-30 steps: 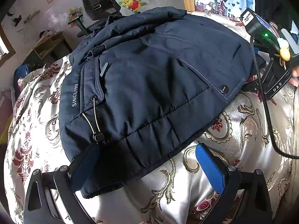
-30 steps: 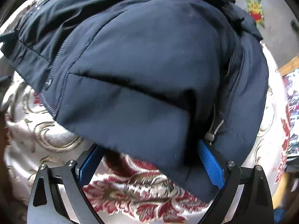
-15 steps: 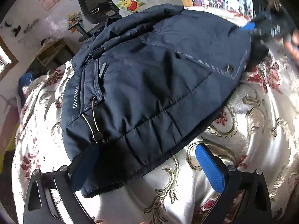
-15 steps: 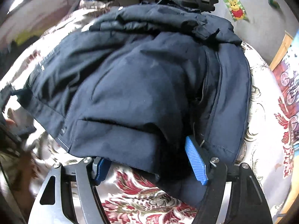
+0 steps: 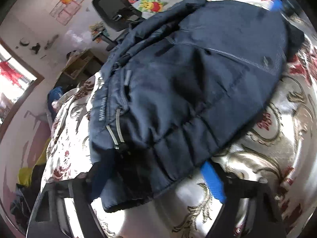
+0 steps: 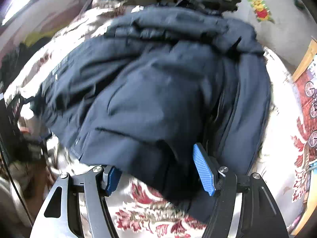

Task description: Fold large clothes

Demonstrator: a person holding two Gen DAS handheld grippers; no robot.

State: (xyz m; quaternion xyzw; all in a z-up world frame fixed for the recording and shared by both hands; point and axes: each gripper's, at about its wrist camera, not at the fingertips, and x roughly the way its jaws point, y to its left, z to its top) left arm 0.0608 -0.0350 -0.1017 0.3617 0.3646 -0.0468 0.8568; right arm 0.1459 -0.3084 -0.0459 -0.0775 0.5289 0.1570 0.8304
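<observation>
Left wrist view: navy jacket (image 5: 178, 91) lies folded on the floral bedspread (image 5: 277, 138), its hem between the left gripper (image 5: 152, 180) jaws, which have just been closing. Right gripper (image 6: 158, 170) jaws, also closing, bracket another hem corner; actual clamping unclear for both.

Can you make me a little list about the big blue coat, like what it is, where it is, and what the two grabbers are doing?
thing: navy padded jacket, bunched and partly folded
resting on: shiny floral bedspread
left gripper: jaws have just been closing, jacket's near edge between them
right gripper: jaws have just been closing, jacket hem between them
background: black office chair, cartoon bear picture on the wall
picture quality: blurry
</observation>
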